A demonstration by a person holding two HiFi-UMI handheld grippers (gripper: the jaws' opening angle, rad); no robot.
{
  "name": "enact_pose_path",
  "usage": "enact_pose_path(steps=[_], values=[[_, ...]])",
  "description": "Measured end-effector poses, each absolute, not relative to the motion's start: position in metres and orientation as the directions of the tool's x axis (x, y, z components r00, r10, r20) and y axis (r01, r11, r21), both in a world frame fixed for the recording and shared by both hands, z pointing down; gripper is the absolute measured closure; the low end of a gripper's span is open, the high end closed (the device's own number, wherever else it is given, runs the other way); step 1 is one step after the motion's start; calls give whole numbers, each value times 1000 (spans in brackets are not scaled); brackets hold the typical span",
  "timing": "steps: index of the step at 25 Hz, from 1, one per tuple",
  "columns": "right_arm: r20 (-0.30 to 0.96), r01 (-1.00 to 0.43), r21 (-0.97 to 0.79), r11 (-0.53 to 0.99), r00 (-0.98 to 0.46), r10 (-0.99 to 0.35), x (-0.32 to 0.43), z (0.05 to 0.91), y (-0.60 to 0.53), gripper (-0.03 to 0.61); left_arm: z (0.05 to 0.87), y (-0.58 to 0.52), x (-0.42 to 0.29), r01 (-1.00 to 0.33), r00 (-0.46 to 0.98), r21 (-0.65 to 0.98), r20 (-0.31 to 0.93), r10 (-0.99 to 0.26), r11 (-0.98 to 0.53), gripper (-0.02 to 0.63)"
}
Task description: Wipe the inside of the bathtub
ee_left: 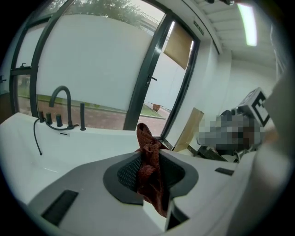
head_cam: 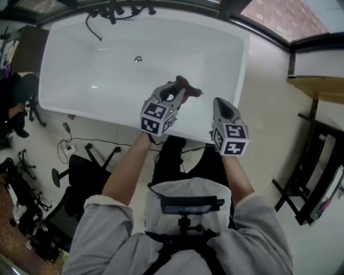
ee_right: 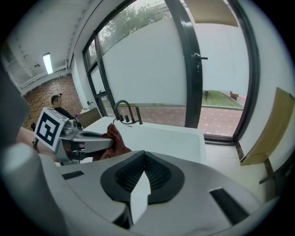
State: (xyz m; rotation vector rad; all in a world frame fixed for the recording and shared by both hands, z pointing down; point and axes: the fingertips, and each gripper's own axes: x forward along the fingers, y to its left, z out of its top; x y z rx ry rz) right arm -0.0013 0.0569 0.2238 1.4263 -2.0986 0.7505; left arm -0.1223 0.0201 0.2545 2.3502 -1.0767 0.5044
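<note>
The white bathtub (head_cam: 80, 80) fills the upper part of the head view, with a metal drain (head_cam: 138, 59) in its floor. My left gripper (head_cam: 173, 95) hangs over the tub's near rim, shut on a dark red cloth (head_cam: 188, 87) that sticks out beyond the jaws. In the left gripper view the cloth (ee_left: 150, 170) is pinched between the two dark pads (ee_left: 126, 173). My right gripper (head_cam: 226, 111) is held beside the left one, above the tub's near right rim, shut with nothing in it. From the right gripper view, the cloth (ee_right: 115, 140) and the tub (ee_right: 170, 136) lie ahead.
A black faucet set with a hose (head_cam: 110, 13) stands on the tub's far rim. Black cables and stands (head_cam: 75, 153) lie on the floor to the left. A black rack (head_cam: 317, 177) and a wooden board (head_cam: 317, 86) stand at the right. Glass doors (ee_right: 193, 69) rise behind the tub.
</note>
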Motion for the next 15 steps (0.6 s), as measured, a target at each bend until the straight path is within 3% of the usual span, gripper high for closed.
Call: enact_pose_path(steps=[5,15], values=[[648,-949,-173,264,-311,-695,13,189,97,569,189,77,-155,-805,587,263,486,-648,-532,525],[625,-945,-217,246,-327,-709,55,173,165,569,137,157,-175,-867,495,201,462,-736,-456,525]])
